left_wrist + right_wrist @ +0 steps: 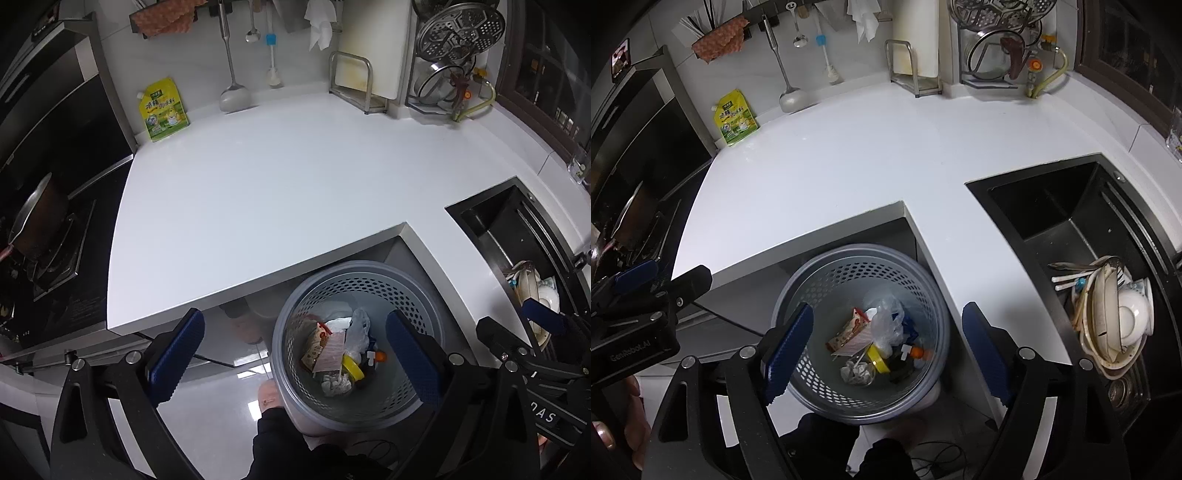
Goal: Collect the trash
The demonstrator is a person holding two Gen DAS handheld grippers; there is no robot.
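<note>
A grey perforated trash bin (295, 369) stands on the floor under the counter's notch; it also shows in the right wrist view (942, 332). Inside lie a clear plastic bag (886, 321), a printed carton (849, 330), crumpled paper (855, 371), a yellow lid (878, 360) and an orange-capped piece (916, 351). My left gripper (295, 362) is open and empty, above the bin's left side. My right gripper (886, 350) is open and empty, straddling the bin from above. Each gripper shows at the edge of the other's view.
The white countertop (277, 184) holds a yellow-green pouch (164, 110) at the back left. A stove with a pan (33, 225) is at left. A black sink (1071, 221) with stacked dishes (1119, 317) is at right. Utensils, cutting board rack and lid rack line the back wall.
</note>
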